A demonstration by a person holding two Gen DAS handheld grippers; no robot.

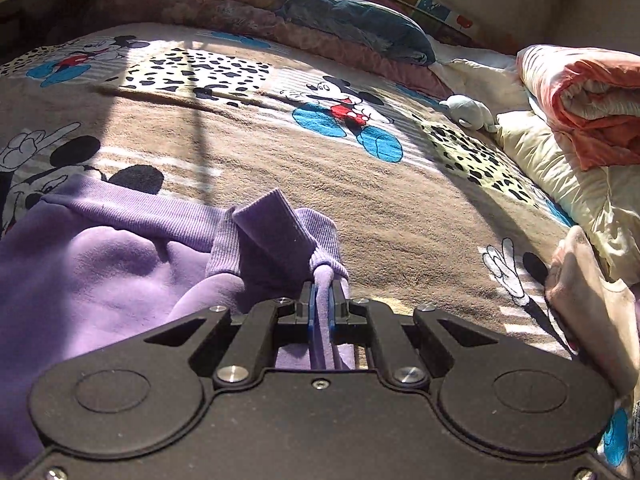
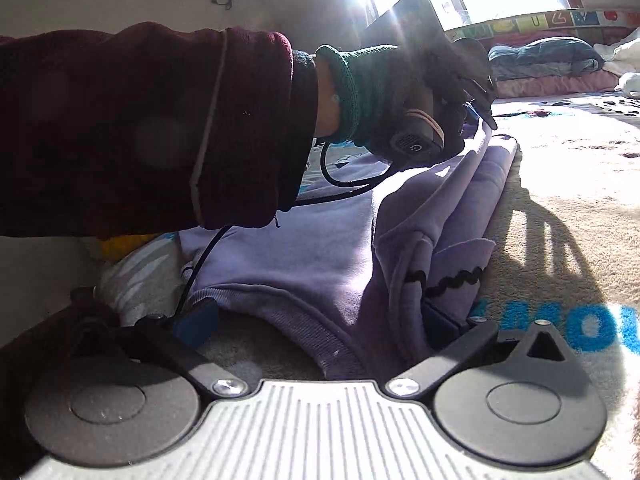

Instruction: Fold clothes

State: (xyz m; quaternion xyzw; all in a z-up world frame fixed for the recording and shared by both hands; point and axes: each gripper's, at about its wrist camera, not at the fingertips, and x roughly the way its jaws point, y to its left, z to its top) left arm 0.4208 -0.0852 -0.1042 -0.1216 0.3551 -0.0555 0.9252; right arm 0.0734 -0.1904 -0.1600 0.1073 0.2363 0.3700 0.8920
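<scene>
A purple sweatshirt (image 1: pixel 100 264) lies partly folded on the bed. My left gripper (image 1: pixel 321 300) is shut on a bunched bit of its ribbed edge, with a cuff (image 1: pixel 276 232) standing up just beyond the fingers. In the right wrist view the sweatshirt (image 2: pixel 312 240) lies in layers with its ribbed band toward me. My right gripper (image 2: pixel 320 320) is open, its blue pads (image 2: pixel 196 322) wide apart on either side of that band. A gloved hand (image 2: pixel 400 92) on a maroon sleeve (image 2: pixel 140 128) holds the left gripper at the garment's far end.
A tan blanket (image 1: pixel 360 208) with cartoon mouse prints covers the bed. To the right lie a folded orange quilt (image 1: pixel 584 104), a cream pillow (image 1: pixel 560 168) and a small grey plush toy (image 1: pixel 468 110). Pink quilts and a blue bundle (image 1: pixel 360 20) are stacked at the back.
</scene>
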